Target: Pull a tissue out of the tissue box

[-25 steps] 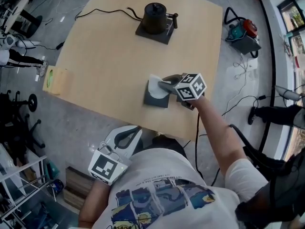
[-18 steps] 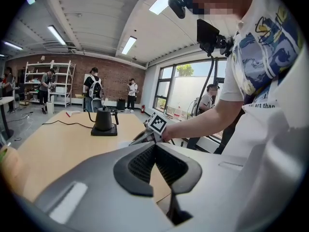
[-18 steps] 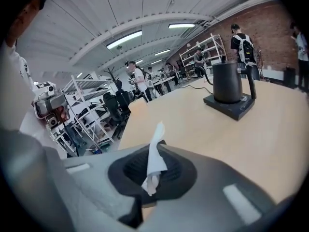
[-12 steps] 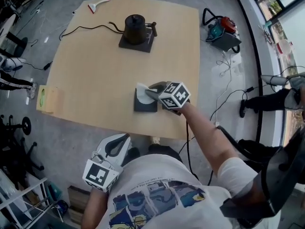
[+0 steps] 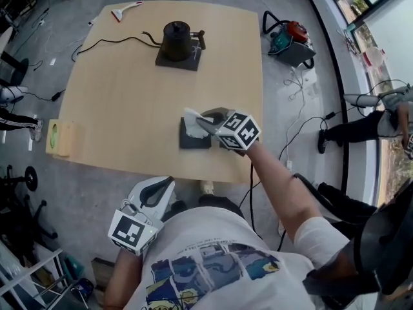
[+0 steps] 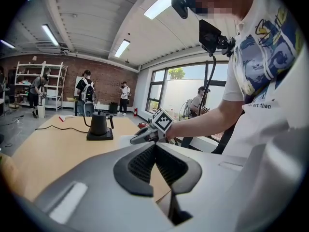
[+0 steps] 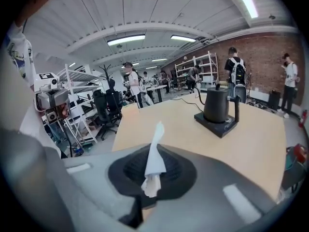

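Observation:
A dark grey tissue box (image 5: 193, 139) lies near the front edge of the wooden table (image 5: 129, 102). A white tissue (image 5: 192, 123) stands up from its top. My right gripper (image 5: 201, 119) is shut on that tissue just above the box; in the right gripper view the tissue (image 7: 158, 134) sticks up as a narrow strip from between the closed jaws of the right gripper (image 7: 154, 151). My left gripper (image 5: 168, 182) hangs off the table close to the person's body, shut, with nothing in it; the left gripper view shows its pads (image 6: 145, 161) meeting.
A black kettle (image 5: 177, 39) on a dark base stands at the table's far side, its cable trailing left. A small yellow-green box (image 5: 59, 137) sits at the left table edge. A red-handled tool (image 5: 126, 8) lies at the far corner. People and shelves stand around the room.
My right gripper has risen a little above the box with the tissue pinched in it, and the tissue now stands taller. The left gripper has hardly moved.

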Action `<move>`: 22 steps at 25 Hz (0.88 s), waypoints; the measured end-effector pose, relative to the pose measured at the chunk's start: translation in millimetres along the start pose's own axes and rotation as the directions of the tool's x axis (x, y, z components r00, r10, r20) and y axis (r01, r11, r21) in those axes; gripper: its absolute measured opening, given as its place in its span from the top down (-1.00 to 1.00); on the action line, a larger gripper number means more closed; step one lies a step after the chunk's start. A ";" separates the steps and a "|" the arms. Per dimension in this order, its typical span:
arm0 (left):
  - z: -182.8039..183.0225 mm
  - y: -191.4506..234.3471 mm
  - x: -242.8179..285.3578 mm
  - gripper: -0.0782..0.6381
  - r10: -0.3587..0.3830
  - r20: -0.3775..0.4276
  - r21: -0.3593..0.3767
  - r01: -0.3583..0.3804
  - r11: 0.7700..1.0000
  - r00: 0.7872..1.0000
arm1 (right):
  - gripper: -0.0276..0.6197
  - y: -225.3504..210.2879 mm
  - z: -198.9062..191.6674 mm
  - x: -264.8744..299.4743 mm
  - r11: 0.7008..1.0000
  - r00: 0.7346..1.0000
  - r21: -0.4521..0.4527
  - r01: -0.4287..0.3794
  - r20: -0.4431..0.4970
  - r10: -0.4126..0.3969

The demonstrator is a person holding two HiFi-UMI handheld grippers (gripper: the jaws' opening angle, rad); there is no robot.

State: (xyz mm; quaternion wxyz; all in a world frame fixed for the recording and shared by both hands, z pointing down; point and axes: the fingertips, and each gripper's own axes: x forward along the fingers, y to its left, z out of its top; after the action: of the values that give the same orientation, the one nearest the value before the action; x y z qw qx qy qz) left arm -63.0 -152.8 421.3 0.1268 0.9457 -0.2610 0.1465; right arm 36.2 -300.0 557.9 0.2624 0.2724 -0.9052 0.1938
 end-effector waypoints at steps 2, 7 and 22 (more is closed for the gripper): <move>-0.6 2.1 -2.7 0.76 -0.013 0.006 0.006 0.013 1.000 1.000 | 0.91 0.6 5.7 -6.7 1.000 1.000 -0.005 0.025 0.013 -0.025; -1.0 9.8 -13.8 0.76 -0.046 0.010 0.022 0.045 0.999 0.999 | 0.91 6.6 23.3 -22.6 0.996 0.995 -0.017 0.083 0.047 -0.083; -12.4 18.7 -48.0 0.76 -0.143 0.001 0.069 0.142 0.987 0.990 | 0.91 63.5 65.9 -71.6 0.972 0.959 -0.025 0.233 0.170 -0.226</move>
State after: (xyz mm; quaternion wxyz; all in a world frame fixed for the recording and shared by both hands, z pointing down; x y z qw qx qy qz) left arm -114.9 -142.6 419.3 0.1037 0.9662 -0.1879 0.1430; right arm 25.3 -255.2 451.2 0.2130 0.3846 -0.8904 0.1182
